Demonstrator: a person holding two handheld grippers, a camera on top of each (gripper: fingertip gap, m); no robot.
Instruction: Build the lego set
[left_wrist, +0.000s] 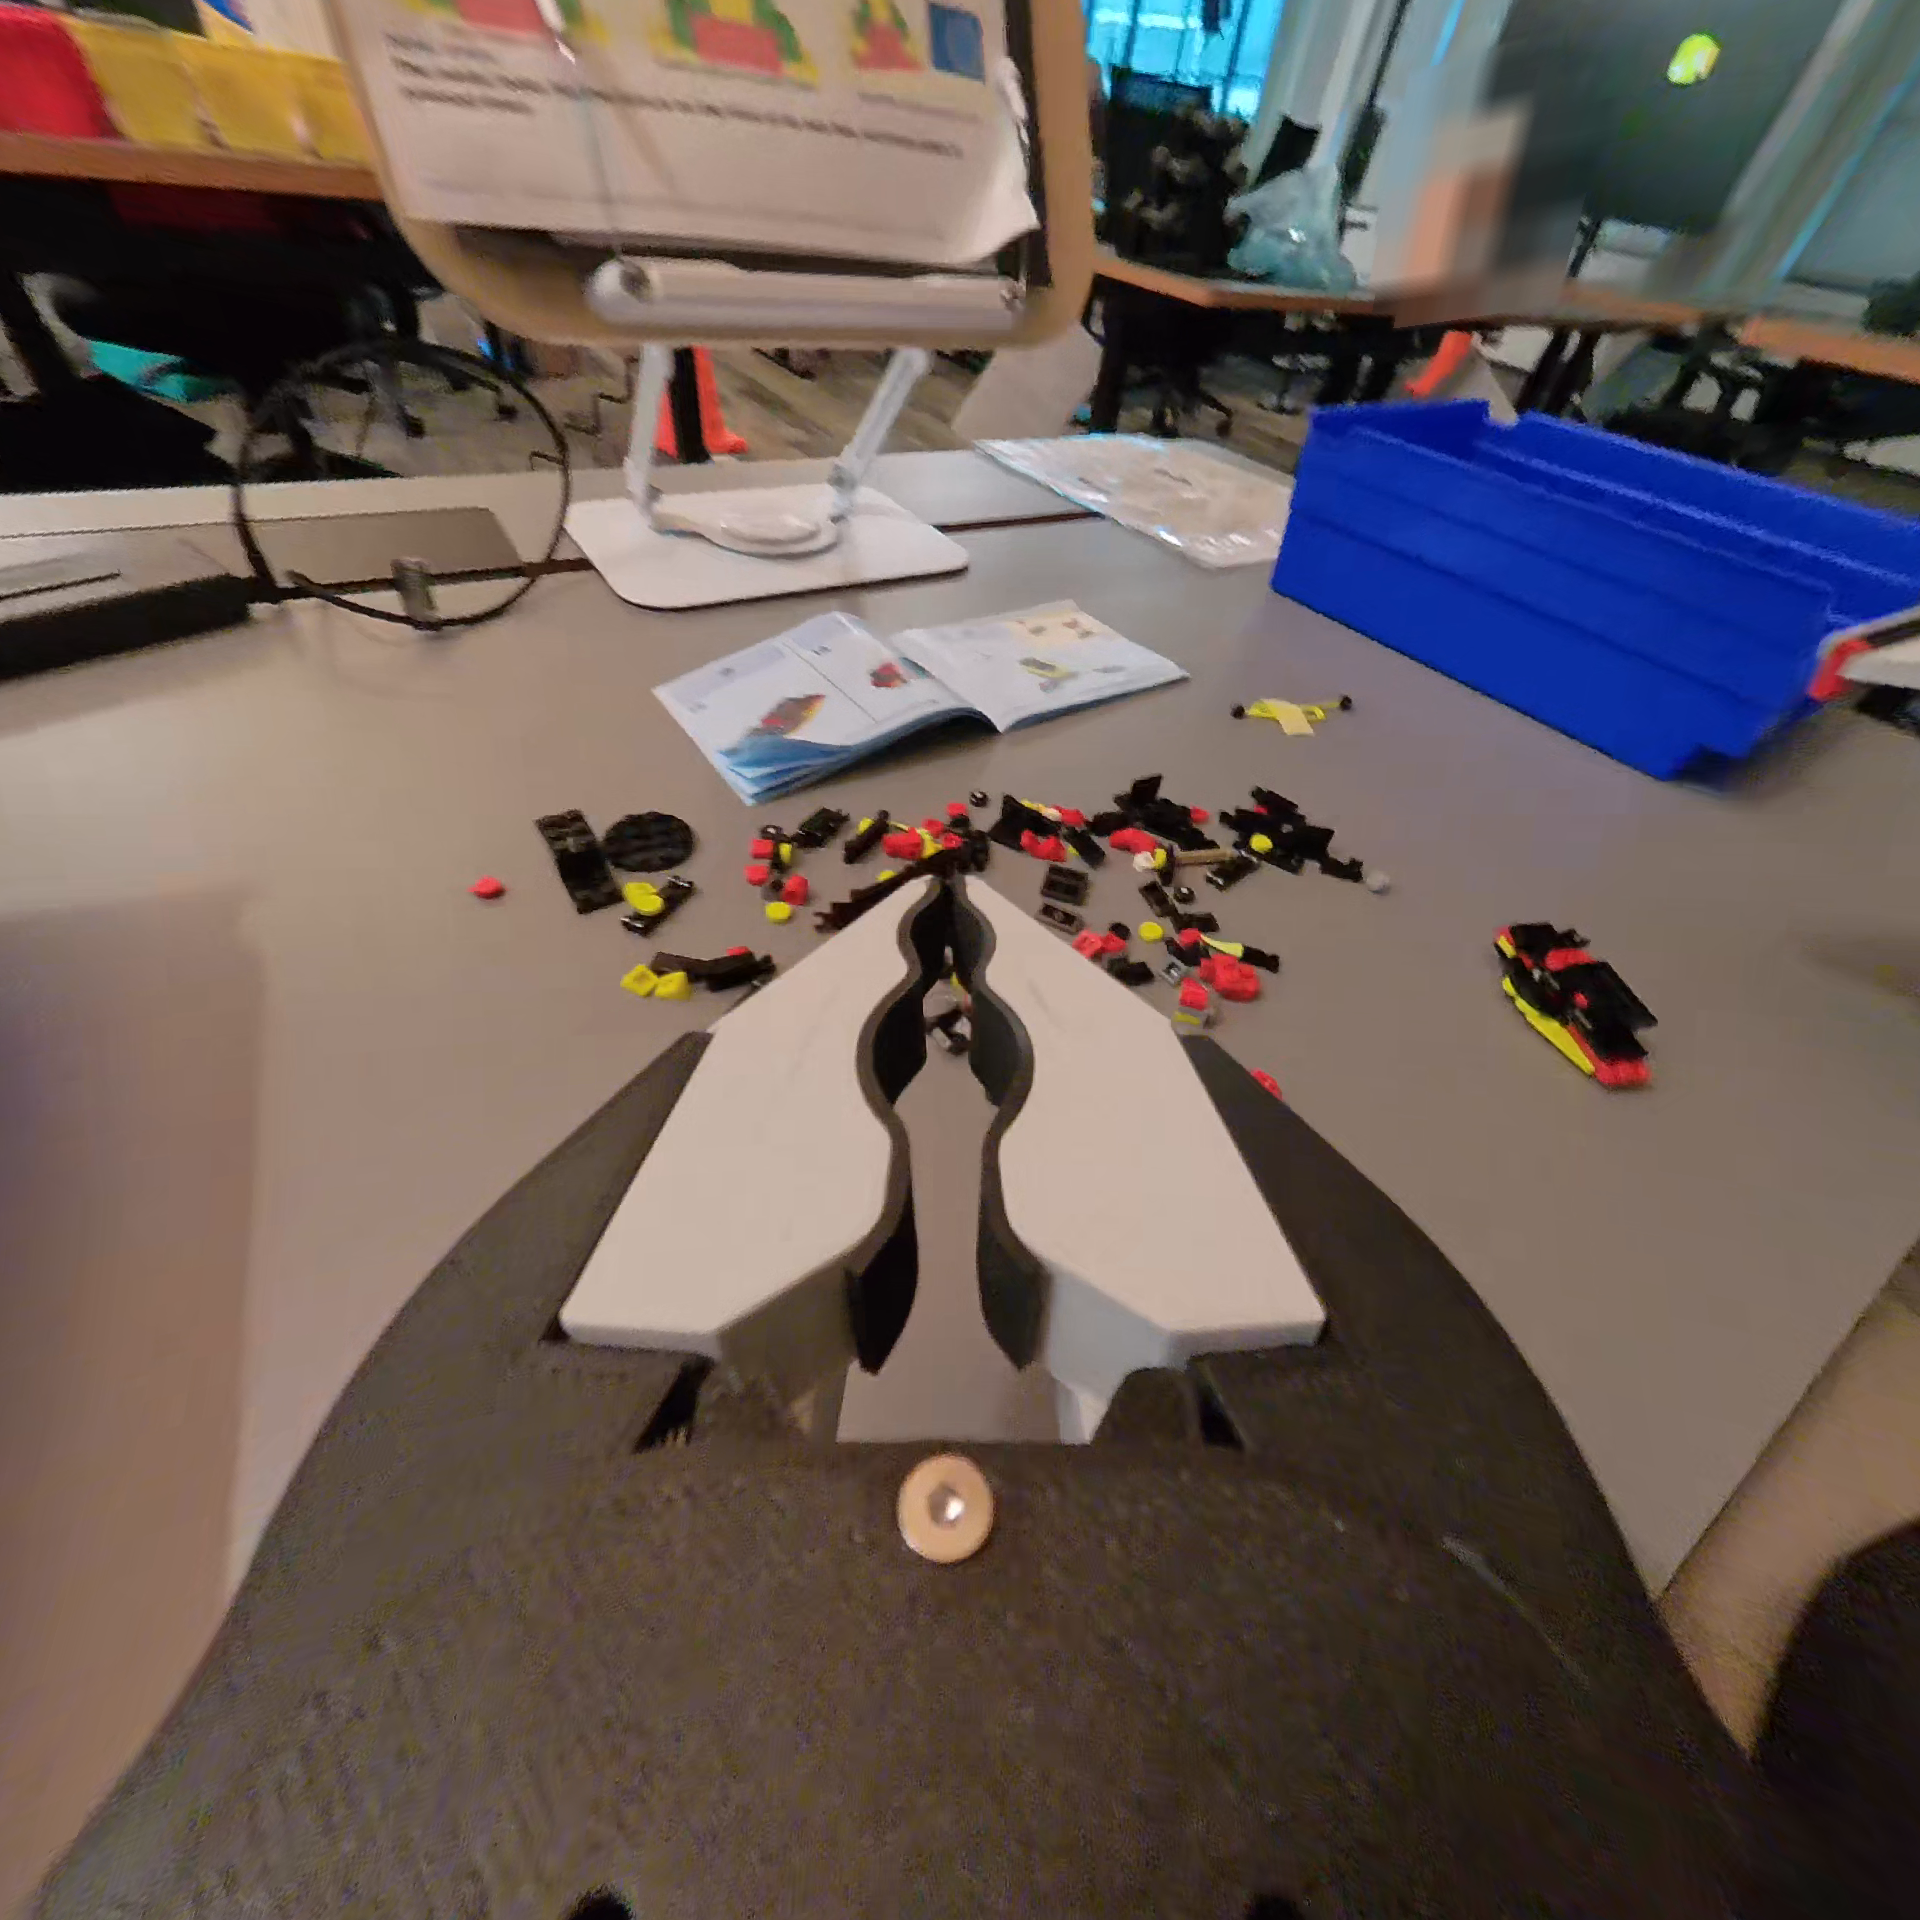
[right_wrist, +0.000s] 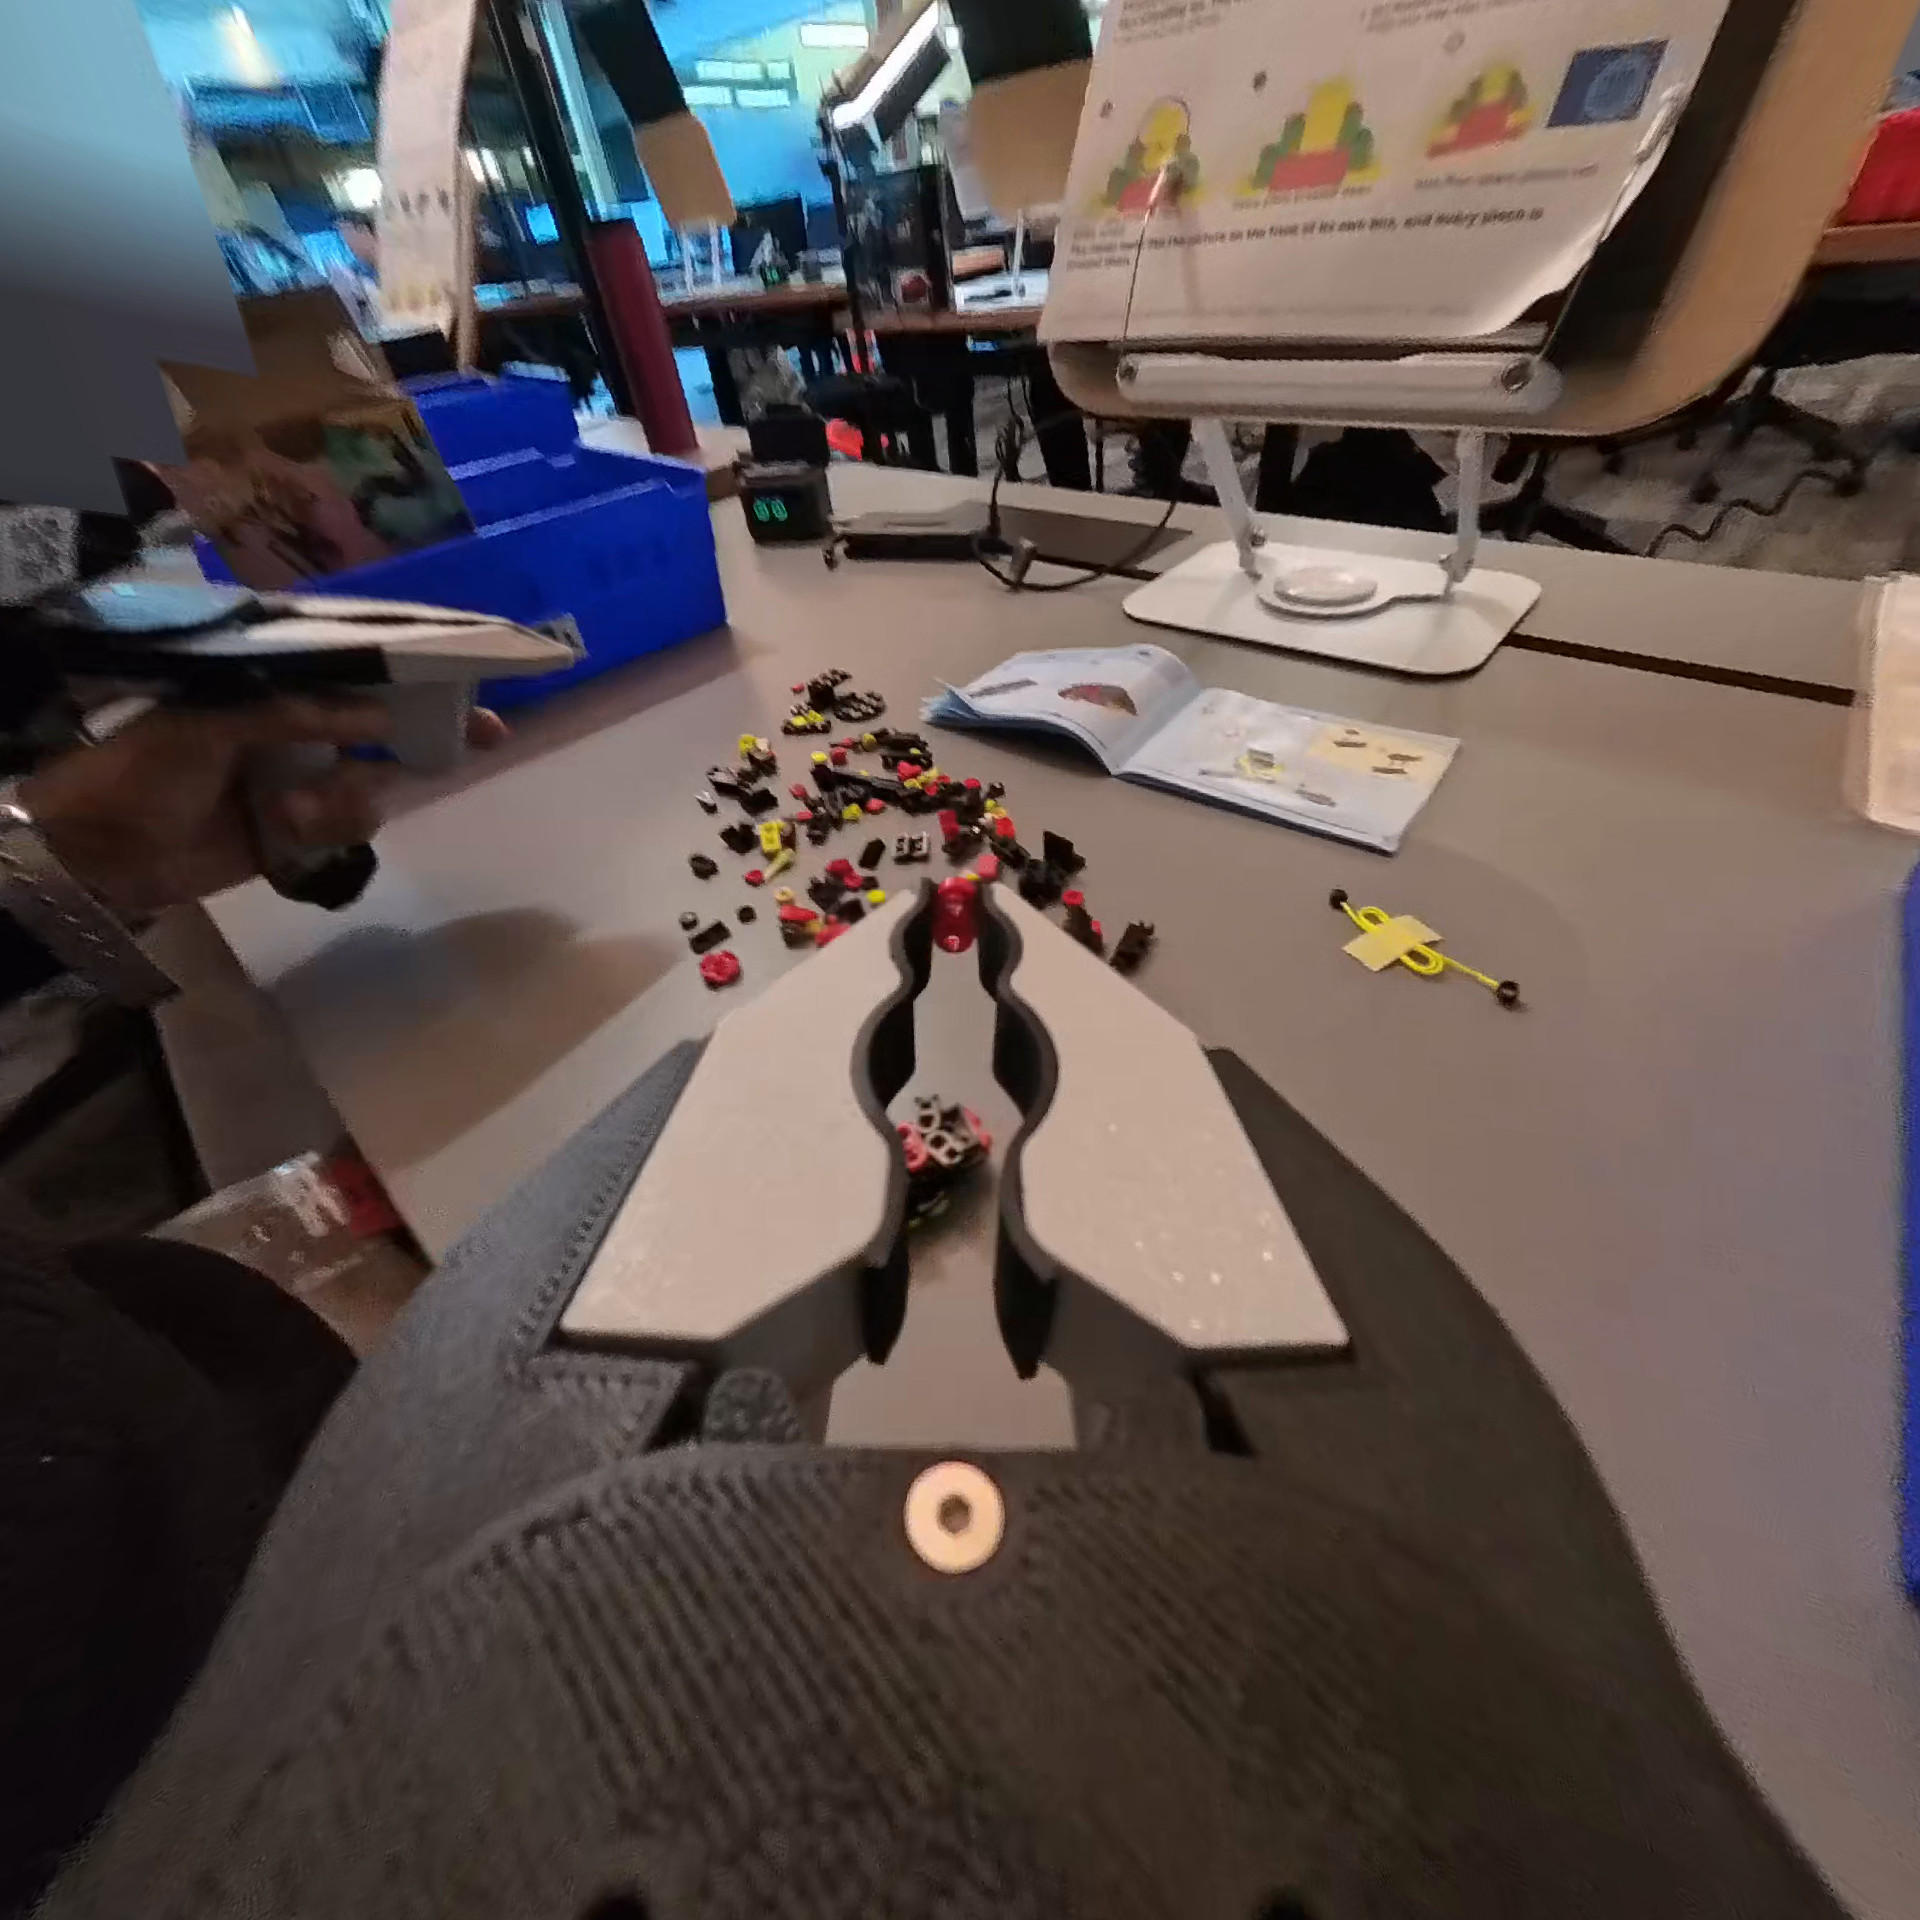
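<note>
Your right gripper (right_wrist: 954, 914) is clamped on a small red brick piece (right_wrist: 954, 920), both tips pressing its sides, raised above the near edge of the scattered bricks (right_wrist: 862, 821). Your left gripper (left_wrist: 943, 885) has its tips together with nothing between them, above the middle of the same scatter (left_wrist: 1039, 862) of black, red and yellow pieces on the grey table (left_wrist: 312, 831).

A partly built black, red and yellow model (left_wrist: 1574, 1003) lies apart from the scatter on its right. An open instruction booklet (left_wrist: 914, 686) lies just beyond the bricks; its print is too blurred to read. Near it rests a yellow string with black ends (left_wrist: 1291, 712).

Farther back, a stand (left_wrist: 769, 540) holds a printed sheet (left_wrist: 675, 104) with coloured brick pictures and lines of writing. A blue bin (left_wrist: 1558, 582) sits at the table's right; its inside is not visible. In the right wrist view another blue bin (right_wrist: 582, 540) holds a cardboard box (right_wrist: 312, 468).
</note>
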